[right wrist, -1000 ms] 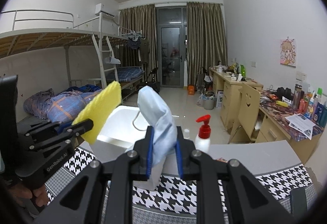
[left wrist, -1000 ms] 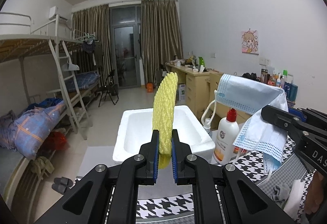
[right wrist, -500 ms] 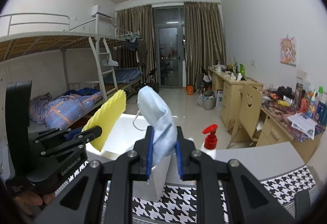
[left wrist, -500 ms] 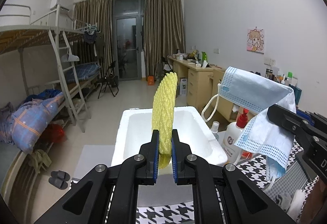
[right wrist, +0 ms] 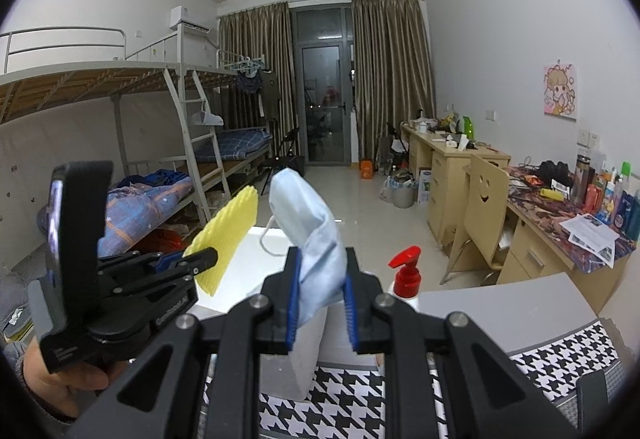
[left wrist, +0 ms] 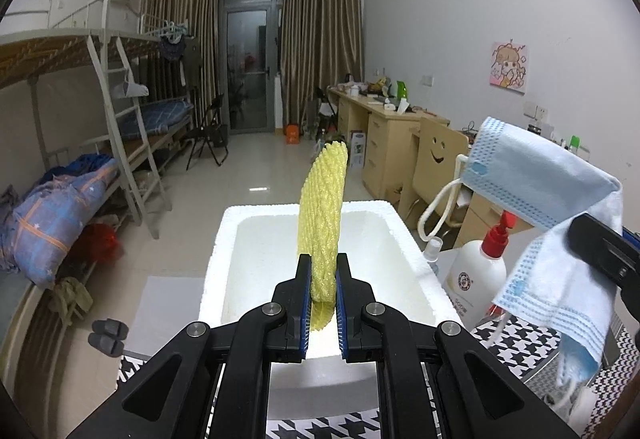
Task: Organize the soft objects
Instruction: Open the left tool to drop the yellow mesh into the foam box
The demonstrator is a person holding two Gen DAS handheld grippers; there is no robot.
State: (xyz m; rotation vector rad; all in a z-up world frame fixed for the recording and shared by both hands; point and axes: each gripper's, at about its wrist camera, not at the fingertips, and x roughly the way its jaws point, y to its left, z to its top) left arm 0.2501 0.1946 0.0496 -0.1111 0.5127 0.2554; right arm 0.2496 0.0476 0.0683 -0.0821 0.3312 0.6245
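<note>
The left tool (left wrist: 323, 281) is clamped on a yellow foam net (left wrist: 322, 215) standing upright above the white foam box (left wrist: 404, 235), the right tool (right wrist: 320, 281) pinches a blue face mask (right wrist: 310, 223) just beside it, and a pump bottle (left wrist: 478, 279) stands on the desk (right wrist: 500, 303) beyond.

Yellow foam net sleeve (left wrist: 322, 215) standing upright, pinched at its lower end, above the open white foam box (left wrist: 404, 235), pale blue face mask (left wrist: 548, 215) folded and draped, ear loops dangling, held beside the box
</note>
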